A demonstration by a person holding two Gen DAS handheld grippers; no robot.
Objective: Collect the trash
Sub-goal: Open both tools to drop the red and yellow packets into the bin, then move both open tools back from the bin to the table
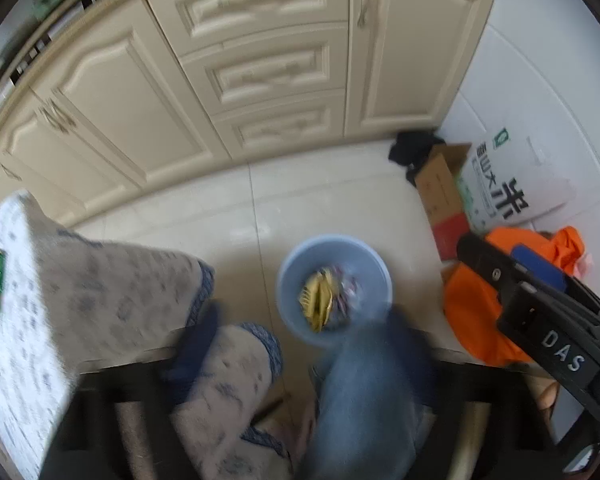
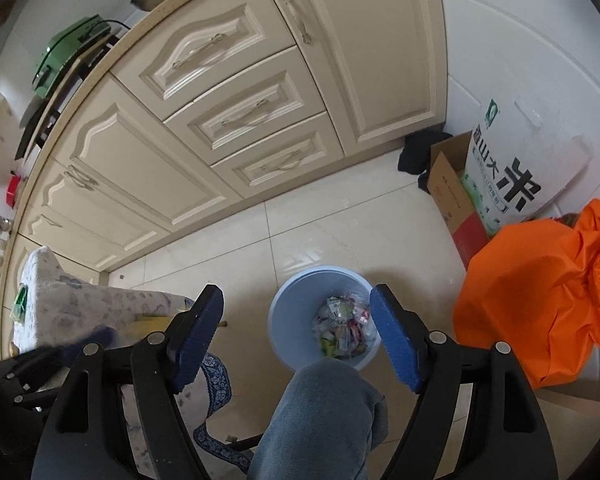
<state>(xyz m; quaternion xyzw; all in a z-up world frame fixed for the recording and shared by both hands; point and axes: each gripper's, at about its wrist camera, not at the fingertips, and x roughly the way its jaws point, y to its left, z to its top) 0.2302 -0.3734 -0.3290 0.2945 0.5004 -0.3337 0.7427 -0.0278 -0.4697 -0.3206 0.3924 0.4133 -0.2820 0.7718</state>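
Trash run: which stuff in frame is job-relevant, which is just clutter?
Job:
- blue bin on the floor
- wrappers inside it
- right tongs, open, empty
- green packet on the table

Clutter:
- orange bag
- rice sack
- cardboard box
- cabinets

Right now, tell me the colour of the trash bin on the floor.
Light blue; the trash bin shows best in the right wrist view.

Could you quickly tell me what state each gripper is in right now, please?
Left gripper: cannot be told; its own view is blurred and shows no jaws.
Right gripper: open, jaws wide apart, holding nothing, above the blue bin.
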